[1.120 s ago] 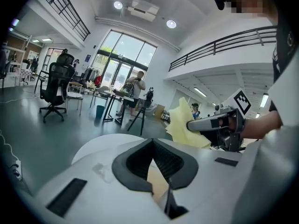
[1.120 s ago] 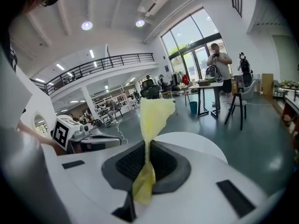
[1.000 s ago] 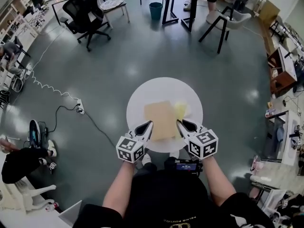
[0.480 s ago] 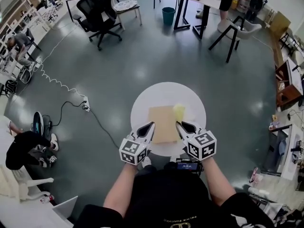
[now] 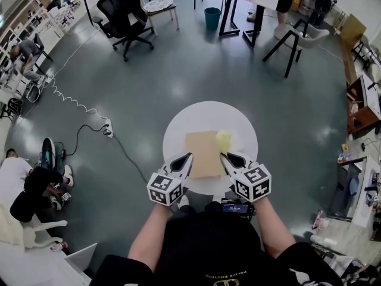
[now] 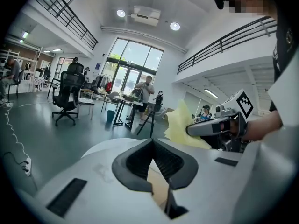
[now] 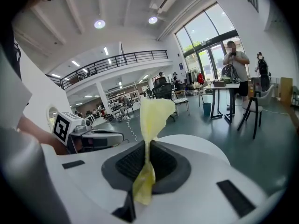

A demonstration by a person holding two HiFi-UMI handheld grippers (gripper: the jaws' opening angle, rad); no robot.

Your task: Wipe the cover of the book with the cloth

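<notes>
Clamping the cloth (image 5: 224,140) tight, the right gripper (image 5: 226,157) holds it at the book's (image 5: 202,151) right edge on the table (image 5: 208,115); the left gripper (image 5: 186,158), jaws together, seems to pinch the book's near corner. Wiping looks unstarted, so the whole cover remains

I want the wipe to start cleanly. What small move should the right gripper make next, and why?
Probably sweep the right gripper leftward, so the yellow cloth pinched in its jaws meets the tan rectangular book. The cloth sits beside the book's right edge, and the left gripper seems to clamp the book's near corner.
</notes>
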